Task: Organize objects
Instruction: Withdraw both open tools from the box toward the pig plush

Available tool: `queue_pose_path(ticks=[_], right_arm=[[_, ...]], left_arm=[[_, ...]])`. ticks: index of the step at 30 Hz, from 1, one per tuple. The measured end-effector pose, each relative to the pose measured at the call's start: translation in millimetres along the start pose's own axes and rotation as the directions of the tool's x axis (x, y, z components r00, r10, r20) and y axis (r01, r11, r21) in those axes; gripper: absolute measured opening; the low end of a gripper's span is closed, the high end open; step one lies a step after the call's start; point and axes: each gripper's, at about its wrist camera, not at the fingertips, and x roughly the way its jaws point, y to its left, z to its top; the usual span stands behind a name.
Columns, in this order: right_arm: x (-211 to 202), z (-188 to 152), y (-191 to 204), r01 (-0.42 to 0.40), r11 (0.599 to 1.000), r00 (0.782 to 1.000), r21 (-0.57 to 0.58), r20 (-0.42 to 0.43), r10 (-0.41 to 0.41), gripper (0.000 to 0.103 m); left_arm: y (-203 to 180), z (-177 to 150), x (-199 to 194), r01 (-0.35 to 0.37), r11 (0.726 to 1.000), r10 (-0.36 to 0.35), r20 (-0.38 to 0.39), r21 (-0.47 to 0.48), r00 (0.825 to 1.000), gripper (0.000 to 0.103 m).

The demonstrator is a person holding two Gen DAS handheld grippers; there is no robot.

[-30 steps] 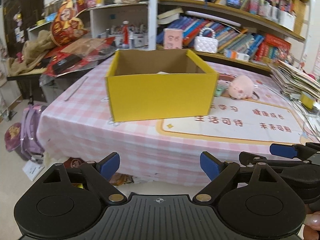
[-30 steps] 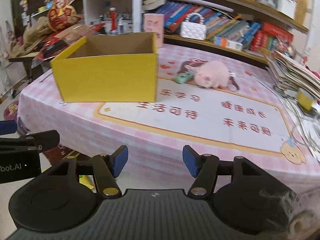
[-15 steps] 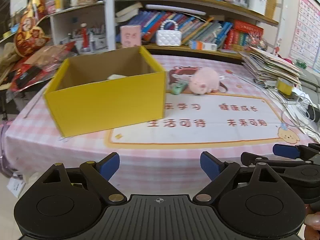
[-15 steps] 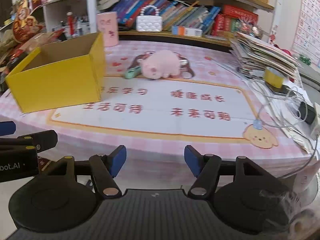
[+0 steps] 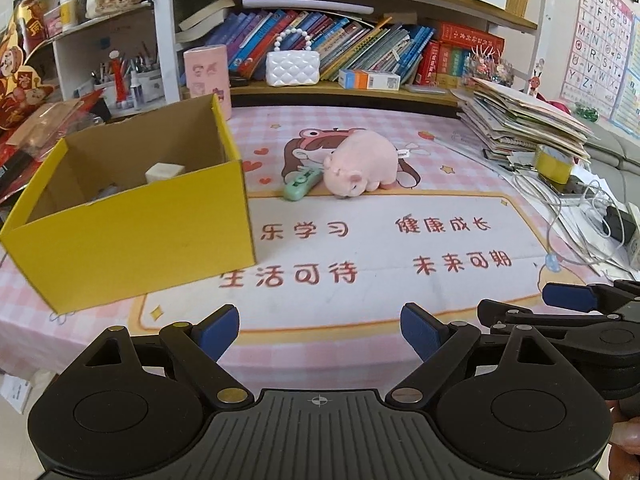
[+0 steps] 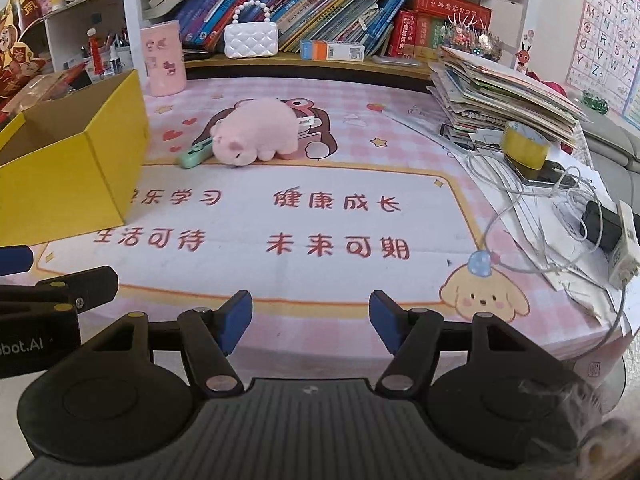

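An open yellow cardboard box (image 5: 132, 236) stands on the left of the pink table; a white block (image 5: 164, 172) lies inside it. The box also shows in the right wrist view (image 6: 68, 168). A pink plush pig (image 5: 360, 166) (image 6: 256, 136) lies mid-table with a small green device (image 5: 301, 185) (image 6: 195, 154) touching its left side. My left gripper (image 5: 320, 330) is open and empty at the table's near edge. My right gripper (image 6: 310, 322) is open and empty beside it, to the right.
A stack of papers and books (image 6: 504, 88), a yellow tape roll (image 6: 524, 148) and tangled cables with a charger (image 6: 600, 224) fill the table's right side. A pink cup (image 6: 164, 62) and a white purse (image 6: 250, 40) stand by the bookshelf behind.
Both grippers have swung to the right and come closer over the table's near edge. The box has shifted left in view; the pig and right-side clutter have come into fuller view. Both jaws stay open.
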Motion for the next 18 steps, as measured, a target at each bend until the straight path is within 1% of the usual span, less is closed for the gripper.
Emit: queue_pose_path(ticks=[8, 18], right_arm=[[24, 26, -12, -0.027, 0.999, 1.000, -0.025, -0.003, 0.027, 0.063], [52, 65, -28, -0.107, 0.993, 0.994, -0.041, 0.027, 0.108, 0.063]], left_arm=[[-9, 19, 21, -0.030, 0.999, 0.030, 0.000, -0.030, 1.000, 0.090], [-20, 51, 36, -0.111, 0.993, 0.113, 0.043, -0.050, 0.993, 0.090]])
